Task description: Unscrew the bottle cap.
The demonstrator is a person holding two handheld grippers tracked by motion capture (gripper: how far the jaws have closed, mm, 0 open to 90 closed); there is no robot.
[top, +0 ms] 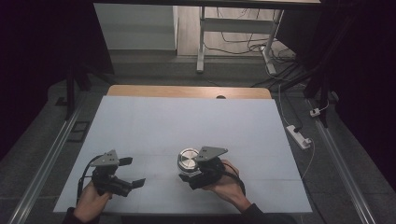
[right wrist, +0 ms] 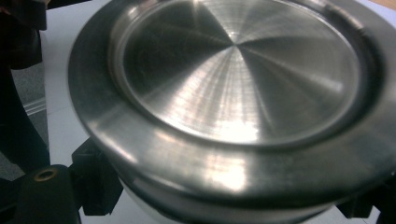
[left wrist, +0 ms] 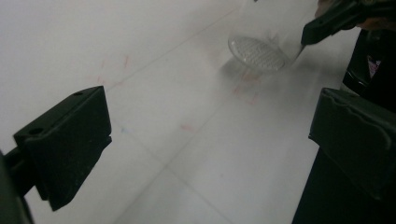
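A round jar with a brushed steel lid (top: 187, 159) sits in my right gripper (top: 190, 171) near the table's front middle. The right gripper view looks closely down on the steel lid (right wrist: 233, 79), with a black jaw at each lower side of the jar and my right gripper (right wrist: 229, 198) shut on its body. In the left gripper view the jar's clear, textured bottom (left wrist: 257, 52) hovers just above the white table, with a right fingertip (left wrist: 324, 23) beside it. My left gripper (top: 132, 171) is at the front left, open and holding nothing (left wrist: 210, 140).
A white mat (top: 187, 121) covers the table, with a wooden strip (top: 187, 91) along the far edge. A power strip (top: 299, 136) and cables lie on the floor to the right. Desk legs (top: 201, 46) stand beyond the table.
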